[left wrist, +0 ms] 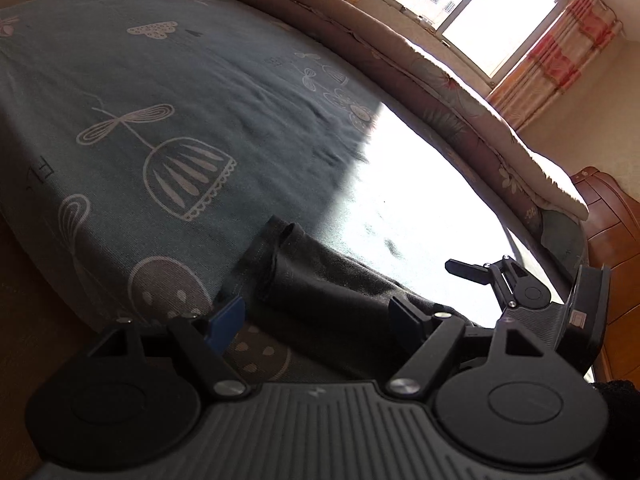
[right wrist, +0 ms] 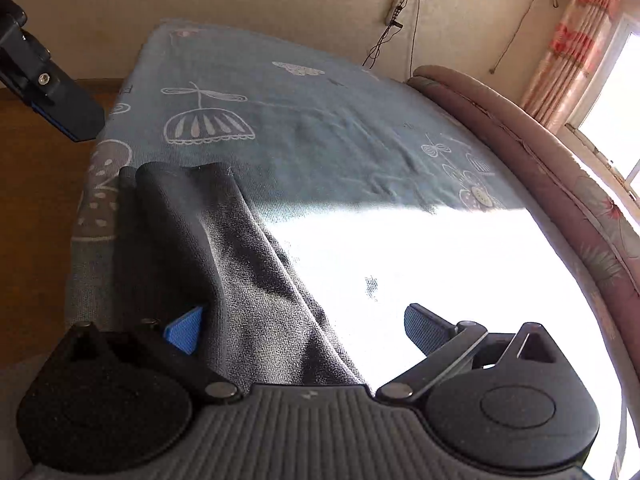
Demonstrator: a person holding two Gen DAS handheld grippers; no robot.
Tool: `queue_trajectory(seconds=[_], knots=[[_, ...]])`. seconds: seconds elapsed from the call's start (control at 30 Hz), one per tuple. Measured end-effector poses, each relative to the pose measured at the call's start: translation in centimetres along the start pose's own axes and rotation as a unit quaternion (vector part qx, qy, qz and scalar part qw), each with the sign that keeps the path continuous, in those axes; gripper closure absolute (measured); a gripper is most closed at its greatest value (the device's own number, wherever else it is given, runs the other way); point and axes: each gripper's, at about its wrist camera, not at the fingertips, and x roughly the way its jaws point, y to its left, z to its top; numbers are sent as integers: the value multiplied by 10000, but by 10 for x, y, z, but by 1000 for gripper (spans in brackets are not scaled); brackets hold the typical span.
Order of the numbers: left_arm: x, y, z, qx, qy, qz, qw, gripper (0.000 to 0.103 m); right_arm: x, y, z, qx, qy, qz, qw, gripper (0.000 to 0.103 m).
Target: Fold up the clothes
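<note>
Lying along near bed edge (right wrist: 76,264): dark garment (right wrist: 208,248), wide free sheet beyond; left gripper (left wrist: 316,320) and right gripper (right wrist: 304,328) both spread wide, gripping nothing.

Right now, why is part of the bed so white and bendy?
Left wrist view: sun from the window glares the bedsheet white; the fisheye lens bends the bed. Right wrist view: same glare beside the dark garment.
</note>
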Motion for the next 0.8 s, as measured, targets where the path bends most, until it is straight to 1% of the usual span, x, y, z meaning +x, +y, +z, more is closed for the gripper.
queue_trajectory(seconds=[0.1,0.17,0.23,0.3,0.4,0.43,0.5,0.63,0.73,0.8], knots=[[11,4,0,-294,102,-408,9987,24,10,-15,-6,394,83,101,9991,0],[21,8,0,-593,181,-748,9953,24,14,-28,-9,808,121,259,9963,0],[32,12,0,-858,216,-1038,9906,24,19,-42,-12,1294,148,361,9908,0],[45,16,2,-1040,243,-1192,9871,24,23,-53,-17,1688,194,387,9847,0],[70,22,8,-1347,367,-1240,9824,24,23,-66,-25,2101,260,318,9768,0],[76,22,10,-1353,380,-1248,9822,24,22,-72,-28,2237,278,327,9737,0],[87,20,14,-1273,380,-1263,9830,24,17,-77,-33,2391,269,327,9701,0],[102,19,22,-1328,340,-1415,9804,24,-5,-84,-39,2460,126,310,9687,0],[97,18,22,-1432,291,-1619,9759,24,-22,-84,-46,2417,84,294,9699,0],[89,17,20,-1406,252,-1780,9736,24,-33,-80,-52,2377,73,275,9709,0]])
